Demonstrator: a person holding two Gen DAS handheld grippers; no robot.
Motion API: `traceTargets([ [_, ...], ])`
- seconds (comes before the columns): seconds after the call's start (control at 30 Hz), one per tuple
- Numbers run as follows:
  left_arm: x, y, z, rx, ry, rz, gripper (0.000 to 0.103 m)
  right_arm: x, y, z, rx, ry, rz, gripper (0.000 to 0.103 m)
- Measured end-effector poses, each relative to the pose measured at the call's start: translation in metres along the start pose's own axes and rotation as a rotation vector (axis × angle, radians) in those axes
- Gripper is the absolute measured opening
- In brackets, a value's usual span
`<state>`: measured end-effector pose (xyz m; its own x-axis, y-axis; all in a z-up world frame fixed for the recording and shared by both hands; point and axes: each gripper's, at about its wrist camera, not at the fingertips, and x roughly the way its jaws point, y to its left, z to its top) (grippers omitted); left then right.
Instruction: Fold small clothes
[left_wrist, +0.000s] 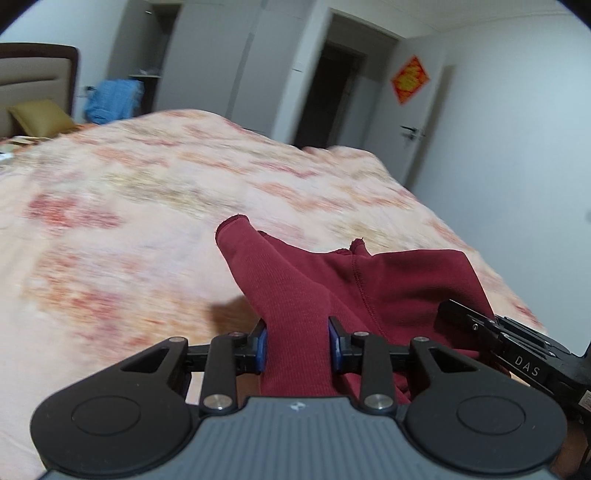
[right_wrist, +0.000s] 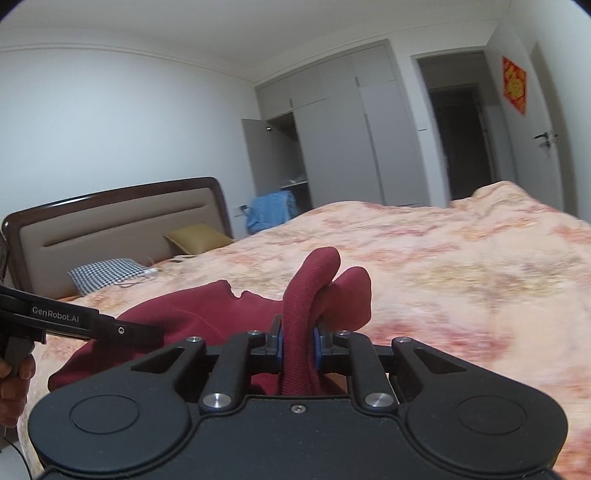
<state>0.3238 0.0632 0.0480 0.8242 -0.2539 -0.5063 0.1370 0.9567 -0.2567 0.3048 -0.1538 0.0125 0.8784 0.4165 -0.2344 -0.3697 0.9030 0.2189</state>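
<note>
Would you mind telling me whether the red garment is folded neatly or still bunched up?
Bunched, not folded: the red garment lies crumpled on the bed, with each gripper pinching a rumpled strip.

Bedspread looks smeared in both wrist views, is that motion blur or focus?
Left wrist: the bedspread is streaked while the red garment and left gripper stay sharp, so likely motion blur. Right wrist: same streaking on the bedspread, right gripper crisp. Fisheye bends walls; black vignette in corners.
</note>
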Motion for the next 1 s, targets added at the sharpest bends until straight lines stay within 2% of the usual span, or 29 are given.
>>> traceTargets([
  [0.13,-0.001,0.033,-0.007,-0.056,-0.006,0.079,0.036,0.03,0.014,-0.015,0.041,0.057,-0.007,0.015],
  [0.23,0.008,0.052,-0.022,-0.11,0.029,0.101,0.037,0.038,0.015,-0.028,0.006,0.074,-0.091,0.017],
  [0.3,0.01,0.058,-0.031,-0.128,0.032,0.111,0.04,0.038,0.005,-0.035,0.032,0.103,-0.13,0.019],
  [0.47,0.011,0.065,-0.048,-0.161,0.032,0.124,0.05,0.032,-0.015,-0.042,0.13,0.123,-0.14,0.037],
  [0.53,0.013,0.065,-0.049,-0.162,0.041,0.125,0.062,0.029,-0.016,-0.044,0.133,0.118,-0.141,0.04],
  [0.67,0.012,0.06,-0.05,-0.155,0.057,0.117,0.075,0.024,-0.016,-0.042,0.124,0.115,-0.147,0.044],
  [0.87,0.005,0.051,-0.045,-0.132,0.053,0.138,0.091,0.016,-0.012,-0.036,0.087,0.1,-0.16,0.061],
  [1.0,-0.006,0.047,-0.039,-0.13,0.035,0.148,0.097,0.003,-0.006,-0.029,0.048,0.074,-0.163,0.072],
])
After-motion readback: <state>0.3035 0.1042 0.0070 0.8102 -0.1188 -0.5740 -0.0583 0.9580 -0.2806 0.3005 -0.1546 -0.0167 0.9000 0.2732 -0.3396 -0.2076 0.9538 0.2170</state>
